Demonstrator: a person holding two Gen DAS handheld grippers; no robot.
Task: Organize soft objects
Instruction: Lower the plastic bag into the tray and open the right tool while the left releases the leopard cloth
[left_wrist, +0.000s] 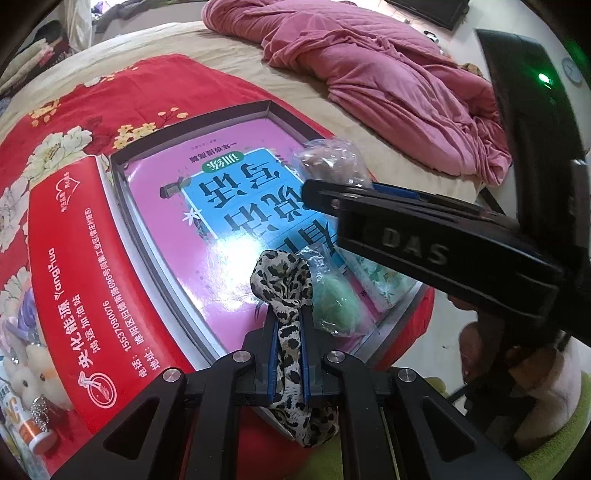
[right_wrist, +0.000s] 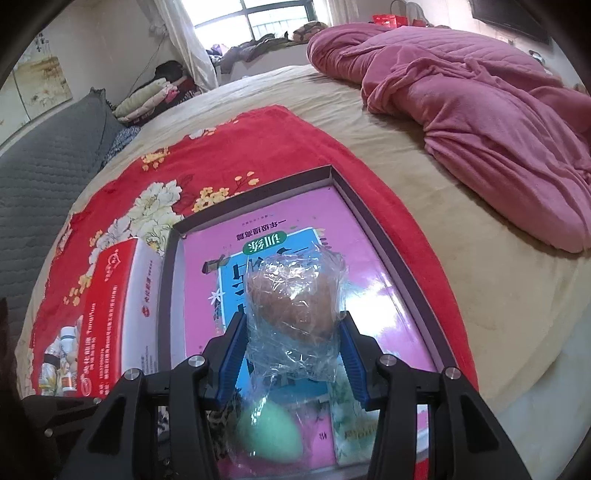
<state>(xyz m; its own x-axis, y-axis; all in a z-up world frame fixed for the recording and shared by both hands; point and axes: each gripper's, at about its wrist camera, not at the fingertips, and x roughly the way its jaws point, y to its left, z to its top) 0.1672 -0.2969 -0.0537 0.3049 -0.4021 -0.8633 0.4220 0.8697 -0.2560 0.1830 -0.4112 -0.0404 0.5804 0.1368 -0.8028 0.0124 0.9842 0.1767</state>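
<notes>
My left gripper (left_wrist: 289, 325) is shut on a leopard-print scrunchie (left_wrist: 286, 291), held over the near edge of a shallow grey box (left_wrist: 192, 123). My right gripper (right_wrist: 291, 343) is shut on a brown puff in a clear plastic bag (right_wrist: 293, 299), held above the box; it also shows in the left wrist view (left_wrist: 330, 160). A green puff in a plastic bag (left_wrist: 334, 302) lies in the box beside the scrunchie and shows in the right wrist view (right_wrist: 271, 428). A pink and blue book (right_wrist: 266, 240) lines the box bottom. A small floral pack (left_wrist: 384, 284) lies in the box's right corner.
The box sits on a red floral blanket (right_wrist: 221, 147) on a beige bed. A red carton (left_wrist: 74, 273) lies left of the box, with a plush toy (left_wrist: 33, 376) and small bottles by it. A crumpled pink quilt (right_wrist: 480, 110) lies far right. A grey headboard (right_wrist: 48, 155) is at left.
</notes>
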